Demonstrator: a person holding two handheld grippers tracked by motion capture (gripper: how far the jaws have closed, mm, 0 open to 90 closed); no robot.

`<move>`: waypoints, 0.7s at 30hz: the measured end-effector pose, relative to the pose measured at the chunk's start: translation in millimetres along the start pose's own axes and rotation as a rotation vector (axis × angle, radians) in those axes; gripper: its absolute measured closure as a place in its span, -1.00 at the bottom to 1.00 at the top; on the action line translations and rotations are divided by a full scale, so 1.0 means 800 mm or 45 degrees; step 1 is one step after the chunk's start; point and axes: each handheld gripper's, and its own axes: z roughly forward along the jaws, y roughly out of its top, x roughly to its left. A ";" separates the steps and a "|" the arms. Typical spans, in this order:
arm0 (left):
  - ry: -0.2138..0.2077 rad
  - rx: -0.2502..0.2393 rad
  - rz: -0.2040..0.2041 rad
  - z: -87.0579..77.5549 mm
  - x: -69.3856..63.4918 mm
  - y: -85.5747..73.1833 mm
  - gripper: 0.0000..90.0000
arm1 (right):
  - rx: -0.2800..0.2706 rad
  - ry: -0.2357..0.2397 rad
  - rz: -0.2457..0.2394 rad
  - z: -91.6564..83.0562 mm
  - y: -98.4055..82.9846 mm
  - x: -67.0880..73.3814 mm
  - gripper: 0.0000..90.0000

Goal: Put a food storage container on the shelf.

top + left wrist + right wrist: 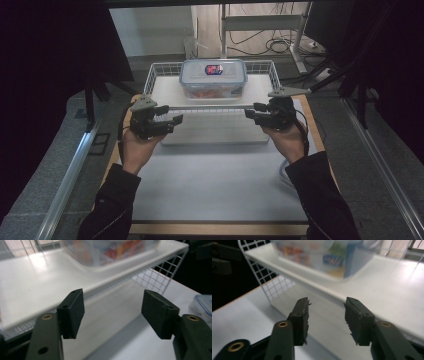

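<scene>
both hands palm-up, left gripper [167, 120] and right gripper [255, 113] flank the basket [165, 70], jaws spread, empty.

From my remote seat I look down on a pale counter [220, 195] with a wooden edge, lit softly from above while the room's sides fall into deep shadow. Grey speckled floor [45, 165] runs along both sides, each crossed by a silver metal rail [67, 175]. Beyond the counter I see a light wall [150, 35], a metal frame stand [260, 25] and loose black cables [277, 45] on the floor.
</scene>
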 end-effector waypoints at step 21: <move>-0.039 0.030 -0.002 -0.005 -0.037 -0.105 -0.72 | 0.054 0.016 -0.041 -0.011 -0.094 0.002 -0.42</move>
